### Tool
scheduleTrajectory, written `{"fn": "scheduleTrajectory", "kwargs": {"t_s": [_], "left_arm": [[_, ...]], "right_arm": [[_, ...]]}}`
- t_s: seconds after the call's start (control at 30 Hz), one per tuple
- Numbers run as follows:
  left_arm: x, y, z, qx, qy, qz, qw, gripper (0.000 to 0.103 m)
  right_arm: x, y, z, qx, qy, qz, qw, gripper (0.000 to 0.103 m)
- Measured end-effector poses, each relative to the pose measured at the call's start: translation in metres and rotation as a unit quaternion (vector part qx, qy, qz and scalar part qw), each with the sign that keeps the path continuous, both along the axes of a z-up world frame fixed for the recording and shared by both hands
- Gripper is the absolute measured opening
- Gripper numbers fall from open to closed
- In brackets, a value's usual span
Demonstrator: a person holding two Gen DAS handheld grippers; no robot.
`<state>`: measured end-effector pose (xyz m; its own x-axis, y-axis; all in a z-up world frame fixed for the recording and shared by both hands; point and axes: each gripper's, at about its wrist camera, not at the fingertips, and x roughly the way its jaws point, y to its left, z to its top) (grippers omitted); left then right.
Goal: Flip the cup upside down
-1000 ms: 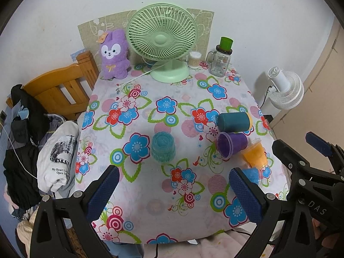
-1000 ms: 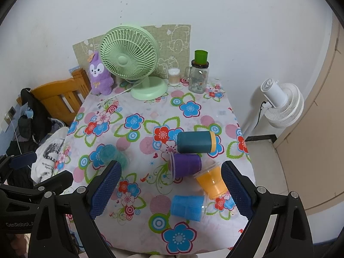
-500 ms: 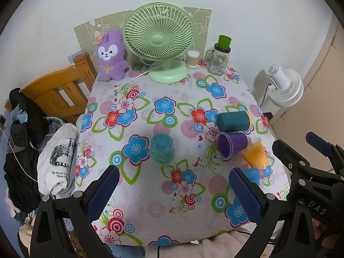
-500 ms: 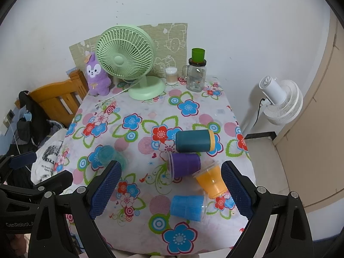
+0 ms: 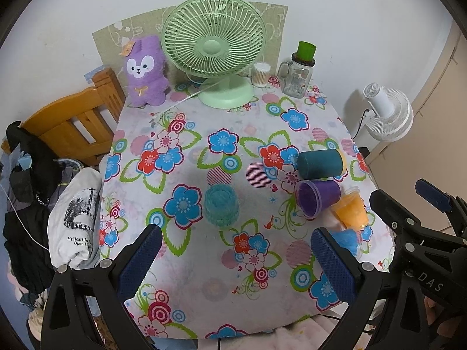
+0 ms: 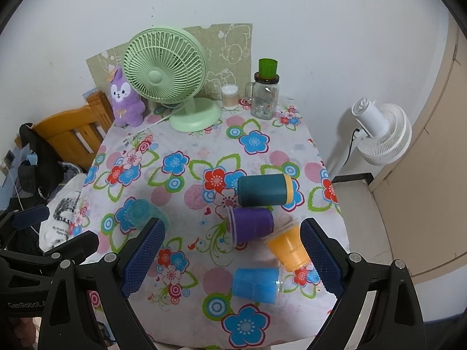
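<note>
A teal translucent cup (image 5: 221,204) stands on the floral tablecloth, its flat end up; it also shows in the right wrist view (image 6: 143,213). To the right, several cups lie on their sides: a dark teal cup (image 6: 264,190), a purple cup (image 6: 251,225), an orange cup (image 6: 287,248) and a blue cup (image 6: 255,285). My left gripper (image 5: 235,258) is open and empty, above the table's near edge, below the teal cup. My right gripper (image 6: 230,255) is open and empty, held above the lying cups.
A green desk fan (image 5: 214,49), a purple plush toy (image 5: 145,73), a cotton-swab jar (image 5: 260,74) and a glass mug jar (image 5: 297,73) stand along the back. A wooden chair (image 5: 73,122) with clothes is on the left. A white floor fan (image 6: 379,131) stands right.
Both grippers have drawn back and risen a little, so the table looks slightly farther. The cups have not moved.
</note>
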<state>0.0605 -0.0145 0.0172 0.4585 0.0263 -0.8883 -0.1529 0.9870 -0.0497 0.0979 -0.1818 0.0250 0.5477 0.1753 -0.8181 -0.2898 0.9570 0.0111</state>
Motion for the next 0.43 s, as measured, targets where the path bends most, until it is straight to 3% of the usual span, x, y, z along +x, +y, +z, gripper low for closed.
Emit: {"fn": "scheduleTrajectory", "kwargs": {"t_s": [0.43], "left_arm": [[0.023, 0.016, -0.023, -0.012, 0.041, -0.003, 0.9991, 0.103]], "right_arm": [[0.025, 0.02, -0.021, -0.015, 0.043, 0.001, 0.999, 0.095]]}}
